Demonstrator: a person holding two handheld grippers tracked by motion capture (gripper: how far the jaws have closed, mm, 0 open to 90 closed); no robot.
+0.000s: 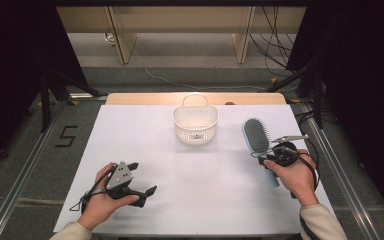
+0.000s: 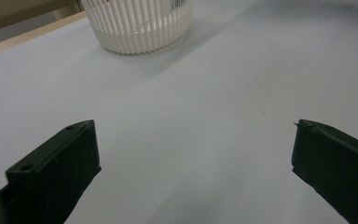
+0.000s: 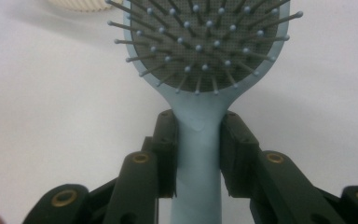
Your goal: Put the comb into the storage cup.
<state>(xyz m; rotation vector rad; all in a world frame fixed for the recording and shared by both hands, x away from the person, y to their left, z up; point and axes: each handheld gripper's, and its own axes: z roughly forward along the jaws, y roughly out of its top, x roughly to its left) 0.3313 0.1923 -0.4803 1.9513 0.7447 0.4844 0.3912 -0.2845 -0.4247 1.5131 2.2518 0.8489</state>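
White-topped table (image 1: 190, 200), wooden edge showing at the far side, dark floor and cables beyond. Right gripper (image 1: 269, 156) at the table's right side, held in the person's right hand (image 1: 296, 176); its jaws are clamped on the handle of a light blue hairbrush (image 1: 256, 136), just below where the handle widens into the head. Right gripper view confirms it: both black pads (image 3: 168, 149) pressed flat against the sides of the blue handle, hairbrush (image 3: 200, 51) head pointing away from the camera, dark cushion and ball-tipped bristles facing up. Whether the brush rests on the table or is lifted just clear of it, cannot tell. From the high view the brush head lies toward the far side of the table, handle running back under the gripper toward the person. White slatted plastic basket (image 1: 195, 124) with a hoop handle stands upright at the far centre of the table, left of the brush head and apart from it; something small lies in its bottom, too small to name. Left gripper (image 1: 141, 180) low over the near-left part of the table in the person's left hand (image 1: 102, 200), grey three-cornered plate on top, well apart from basket and brush. Left gripper view: jaws spread wide, bare white surface between them, basket (image 2: 137, 23) farther off, a barcode label on its wall
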